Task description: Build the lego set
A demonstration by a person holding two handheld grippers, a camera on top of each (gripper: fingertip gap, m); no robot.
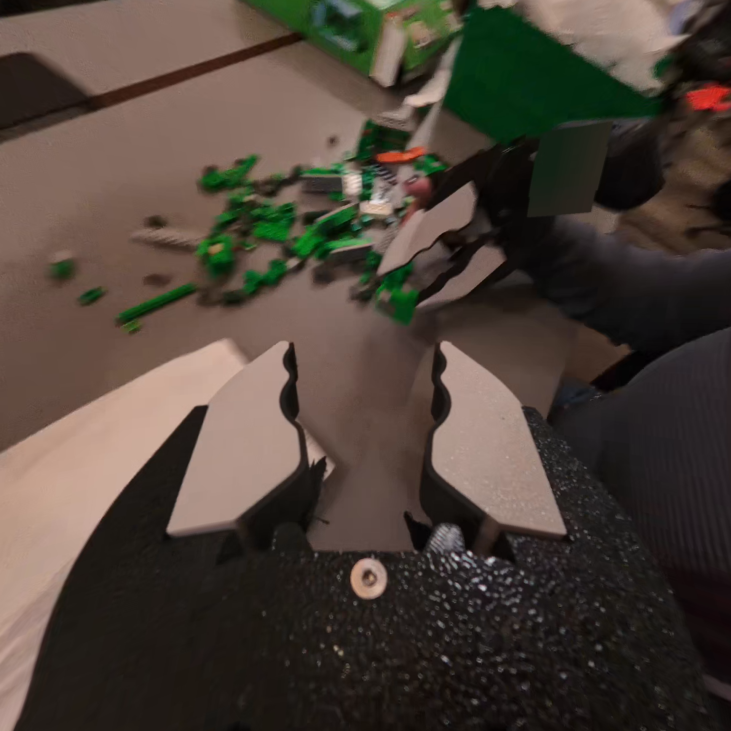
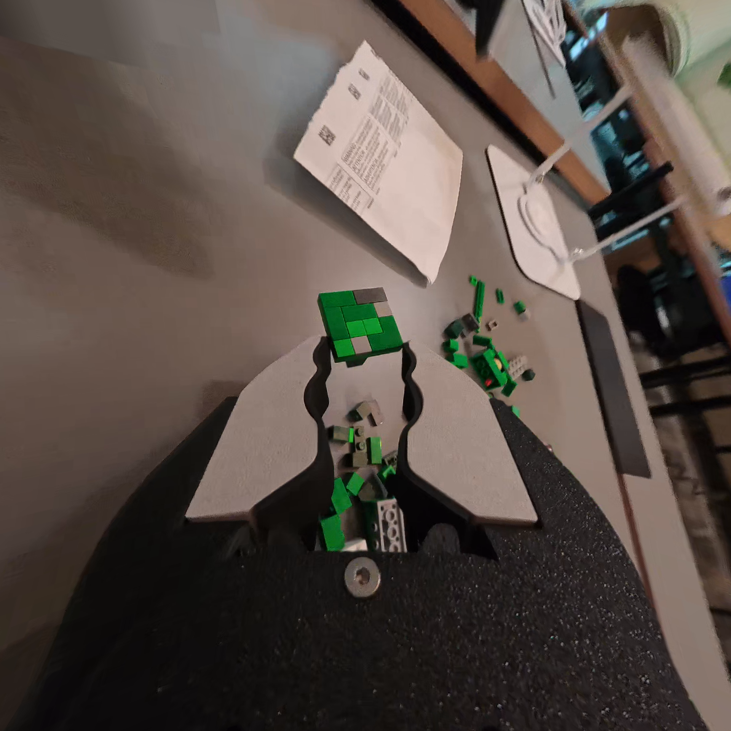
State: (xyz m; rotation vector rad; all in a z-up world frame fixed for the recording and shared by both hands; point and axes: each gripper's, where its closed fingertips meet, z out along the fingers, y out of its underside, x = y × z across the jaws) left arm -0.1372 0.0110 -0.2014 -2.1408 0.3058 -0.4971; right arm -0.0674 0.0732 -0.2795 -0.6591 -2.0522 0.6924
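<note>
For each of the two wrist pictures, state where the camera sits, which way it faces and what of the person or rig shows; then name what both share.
Left wrist view: sits behind the left gripper, open and empty, facing across the grey table to the loose brick pile and green box; a dark sleeve shows.
Right wrist view: sits behind the right gripper, facing down the table past a white leaflet; its tips pinch a green tiled plate.
Shared: right gripper, table, bricks, probably the plate.

An office or workroom: a long grey tabletop [image 2: 158, 197] with a brown edge, a white monitor stand base [image 2: 534, 221], a printed paper leaflet [image 2: 395, 170], and office chairs [image 2: 652, 300] beyond the edge
</note>
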